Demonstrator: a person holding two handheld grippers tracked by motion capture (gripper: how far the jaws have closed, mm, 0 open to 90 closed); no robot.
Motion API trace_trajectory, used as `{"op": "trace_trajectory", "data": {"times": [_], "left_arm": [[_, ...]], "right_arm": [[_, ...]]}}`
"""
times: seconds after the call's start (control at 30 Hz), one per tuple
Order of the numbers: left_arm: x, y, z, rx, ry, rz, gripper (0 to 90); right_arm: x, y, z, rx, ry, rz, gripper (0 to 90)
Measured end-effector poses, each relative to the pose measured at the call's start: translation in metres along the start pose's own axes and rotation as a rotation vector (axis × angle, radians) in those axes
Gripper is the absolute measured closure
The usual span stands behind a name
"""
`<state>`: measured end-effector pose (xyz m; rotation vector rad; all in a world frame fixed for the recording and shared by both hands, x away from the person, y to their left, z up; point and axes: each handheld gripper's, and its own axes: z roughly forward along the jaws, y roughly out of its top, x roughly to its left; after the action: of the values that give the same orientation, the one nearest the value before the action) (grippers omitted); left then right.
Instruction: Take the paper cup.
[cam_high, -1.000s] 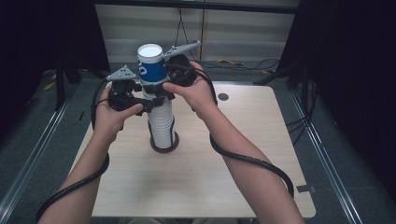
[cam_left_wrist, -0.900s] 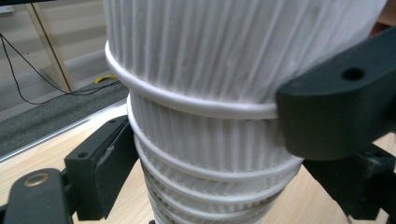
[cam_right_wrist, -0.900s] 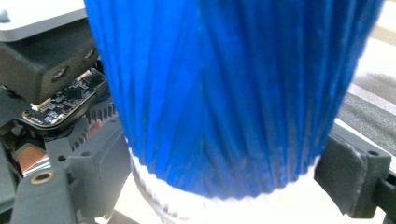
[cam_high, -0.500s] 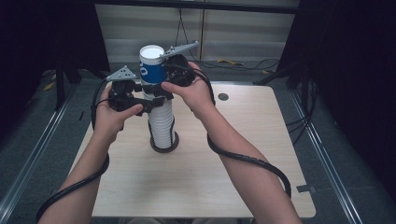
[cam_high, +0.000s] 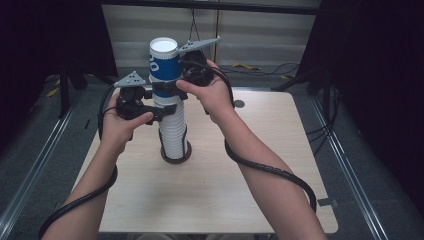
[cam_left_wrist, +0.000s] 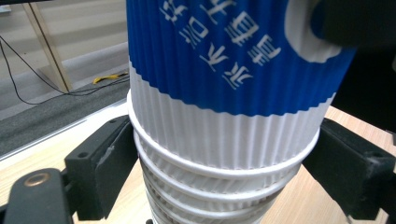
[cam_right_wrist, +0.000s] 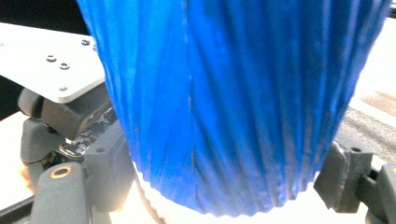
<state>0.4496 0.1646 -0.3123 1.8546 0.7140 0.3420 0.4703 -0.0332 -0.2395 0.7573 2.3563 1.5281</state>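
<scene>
Cups form a tall nested stack (cam_high: 173, 131) standing upright near the middle of the wooden table (cam_high: 210, 190), slightly toward its far side. Each is ribbed paper, white at the lower rim end and blue above, stacked mouth down. The top cup (cam_high: 164, 64) is blue with white lettering, its white base facing up, and it sits higher than the rest of the stack.

From above, two hands hold two grippers against the stack. The left gripper (cam_high: 159, 114) reaches the white ribbed part below the top cup, and the right gripper (cam_high: 169, 90) meets the top cup near its lower edge.

The left gripper view adds what the overhead picture cannot: the printed white characters on the blue band, and several stacked rims (cam_left_wrist: 219, 186) showing under the top cup, their exact number too crowded to count. Its jaws sit on either side of those rims, closed against the stack.

The right gripper view shows the blue ribbed wall (cam_right_wrist: 224, 102) blurred, with its jaws pressed on both sides of the top cup.
</scene>
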Motion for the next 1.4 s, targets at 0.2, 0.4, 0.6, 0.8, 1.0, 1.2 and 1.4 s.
{"op": "trace_trajectory", "data": {"times": [0.2, 0.4, 0.6, 0.8, 1.0, 1.2, 1.4], "left_arm": [[0.000, 0.000, 0.000, 0.004, -0.001, 0.000, 12.6], [-0.002, 0.001, 0.000, 0.012, -0.003, 0.006, 12.6], [-0.001, 0.001, 0.000, 0.010, -0.001, 0.005, 12.6], [-0.001, 0.001, 0.000, 0.017, -0.001, 0.003, 12.6], [-0.001, 0.001, 0.000, 0.019, -0.002, 0.008, 12.6], [-0.001, 0.002, 0.000, 0.020, -0.002, 0.005, 12.6], [-0.001, 0.001, 0.000, 0.020, -0.002, 0.006, 12.6]], "right_arm": [[0.001, 0.006, -0.005, 0.011, -0.001, -0.012, 20.1], [0.002, 0.010, -0.010, 0.022, -0.003, -0.021, 20.1], [0.001, 0.019, -0.016, 0.009, 0.001, -0.016, 20.1], [0.002, 0.022, -0.018, 0.008, -0.001, -0.023, 20.3], [0.001, 0.025, -0.021, -0.003, -0.001, -0.017, 20.2], [0.001, 0.030, -0.025, -0.002, -0.002, -0.023, 20.2], [-0.001, 0.033, -0.031, -0.009, -0.011, -0.018, 20.2]]}}
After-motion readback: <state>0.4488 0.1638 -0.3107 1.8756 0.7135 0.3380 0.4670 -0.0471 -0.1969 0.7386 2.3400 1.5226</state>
